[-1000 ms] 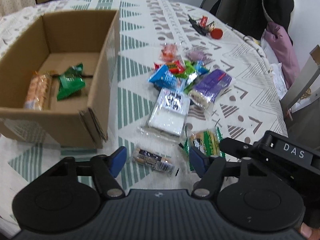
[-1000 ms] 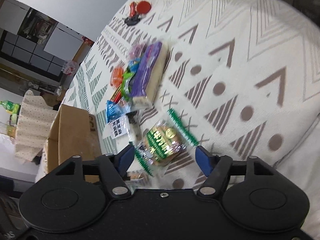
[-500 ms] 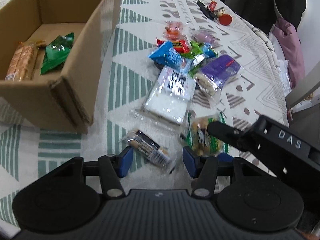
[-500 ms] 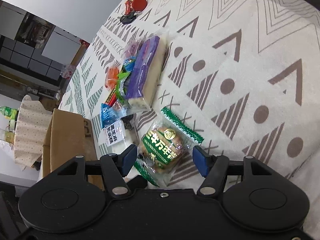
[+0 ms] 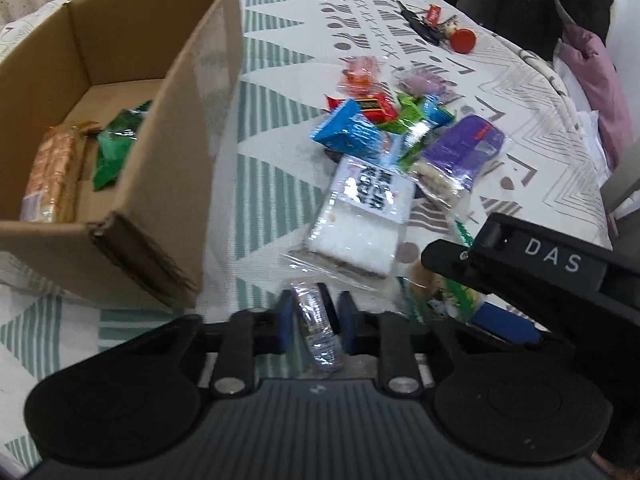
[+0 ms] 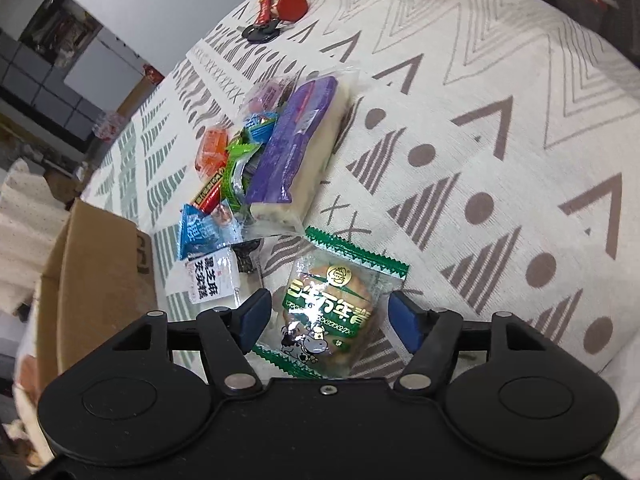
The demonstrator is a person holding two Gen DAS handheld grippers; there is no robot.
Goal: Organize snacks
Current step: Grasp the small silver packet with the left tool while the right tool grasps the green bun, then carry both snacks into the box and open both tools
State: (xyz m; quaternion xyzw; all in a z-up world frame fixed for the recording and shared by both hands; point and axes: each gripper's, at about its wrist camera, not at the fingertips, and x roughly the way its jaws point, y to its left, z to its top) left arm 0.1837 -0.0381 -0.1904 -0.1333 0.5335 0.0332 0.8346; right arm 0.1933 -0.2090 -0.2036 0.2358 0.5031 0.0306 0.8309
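My left gripper (image 5: 314, 318) is shut on a small clear-wrapped snack bar (image 5: 316, 330), lifted just in front of the cardboard box (image 5: 160, 184). Inside the box lie a biscuit roll (image 5: 52, 176) and a green packet (image 5: 116, 144). My right gripper (image 6: 334, 316) stands open around a green-edged biscuit packet (image 6: 332, 304) that lies flat on the patterned tablecloth (image 6: 500, 128); its blue pads flank the packet without visibly pressing it. In the left wrist view the right gripper's body (image 5: 532, 280) covers most of that packet (image 5: 440, 296).
A heap of snacks lies beyond: a white cake pack (image 5: 364, 216), a purple pack (image 5: 460, 156), a blue packet (image 5: 348, 132), small red, green and orange sweets. Keys and a red disc (image 5: 464, 40) sit far back. Clothes hang over a chair (image 5: 588, 60) at right.
My left gripper has shut on the snack bar and lifted it toward the box corner. My right gripper moved forward until the green-edged packet lies between its open fingers.
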